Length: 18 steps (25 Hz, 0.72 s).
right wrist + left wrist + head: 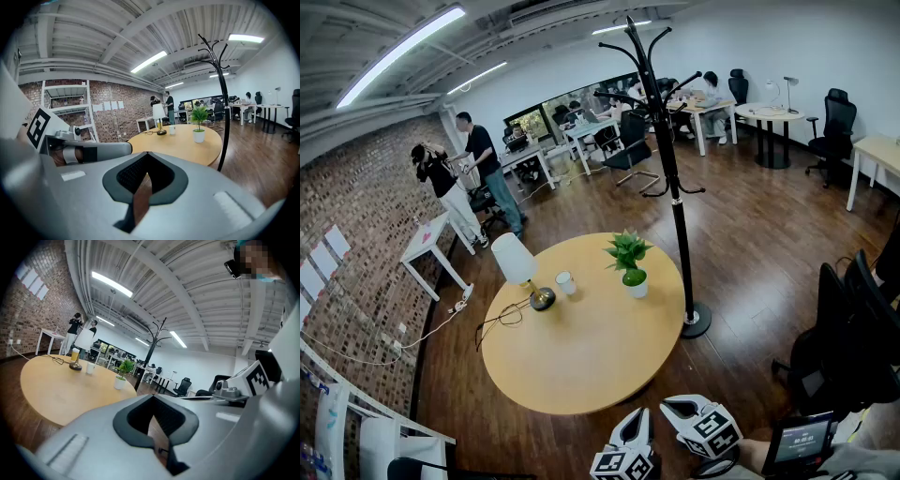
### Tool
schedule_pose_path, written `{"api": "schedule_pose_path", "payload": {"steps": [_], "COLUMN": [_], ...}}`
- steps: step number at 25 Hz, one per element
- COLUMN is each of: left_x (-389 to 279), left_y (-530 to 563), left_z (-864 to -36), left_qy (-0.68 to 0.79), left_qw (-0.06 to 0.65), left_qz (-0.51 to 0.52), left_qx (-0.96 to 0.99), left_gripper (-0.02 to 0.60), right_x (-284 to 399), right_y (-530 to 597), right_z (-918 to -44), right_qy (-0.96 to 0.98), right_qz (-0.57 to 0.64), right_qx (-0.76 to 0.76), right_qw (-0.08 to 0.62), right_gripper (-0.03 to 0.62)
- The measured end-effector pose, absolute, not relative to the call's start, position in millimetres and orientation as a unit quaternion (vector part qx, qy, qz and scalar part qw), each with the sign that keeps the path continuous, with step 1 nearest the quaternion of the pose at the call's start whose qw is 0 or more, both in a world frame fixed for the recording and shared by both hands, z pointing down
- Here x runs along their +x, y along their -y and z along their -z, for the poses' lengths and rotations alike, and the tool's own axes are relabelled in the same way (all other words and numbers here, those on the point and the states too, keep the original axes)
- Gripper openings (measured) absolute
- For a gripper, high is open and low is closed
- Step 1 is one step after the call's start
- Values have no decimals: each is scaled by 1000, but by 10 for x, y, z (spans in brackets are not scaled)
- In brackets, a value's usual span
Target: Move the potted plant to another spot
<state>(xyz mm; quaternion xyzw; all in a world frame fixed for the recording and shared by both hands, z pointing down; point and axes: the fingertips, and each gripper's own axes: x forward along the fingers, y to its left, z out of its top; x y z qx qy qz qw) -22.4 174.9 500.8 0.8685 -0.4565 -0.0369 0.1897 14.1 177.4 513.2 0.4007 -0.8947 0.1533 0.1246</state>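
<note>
The potted plant (630,267) stands upright on the far right part of the round table (581,375), not far from the edge where the coat rack (670,178) rises just beside the table. A lamp (517,261) and a cup (565,282) stand to its left, well apart from it.

The left gripper (634,424) and the right gripper (682,409) hang side by side short of the table's near edge, well away from the plant. Both have their jaws clenched together with nothing between them, so no grasp has begun; the step in hand looks like the reach across the table.

To do it well, the person would likely use the right gripper, since the plant sits on that side. The jaws need to part before they arrive, wide enough to pass round the white pot. The grip should land on the pot's wall, low and level, not on the leaves, which would bend and give no hold. Coming in from the near side keeps the gripper clear of the coat rack's pole. Once the pot is clamped, a straight lift with it kept upright should stop any soil spilling. The bare near half of the table offers plenty of room for a new spot, away from the lamp's cable (502,317).
</note>
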Motion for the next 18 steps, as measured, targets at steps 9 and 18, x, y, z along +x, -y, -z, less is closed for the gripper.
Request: {"api": "schedule_pose_path", "payload": {"steps": [9,18], "left_x": [104,499], "left_y": [-213,1110], "left_z": [-5011,-5099], "left_qy": [478,504], "left_qw": [193,218], "left_qz": [36,21], "left_qx": [856,836], "left_gripper": [0,0], "right_x": [525,914], "right_y": [-202,1158], "right_z": [-5109,-5215], "right_qy": [900,905], "right_qz": [-146,-153], "right_qx": [392,374], "right_qw": [123,131], "right_gripper": [8,7]}}
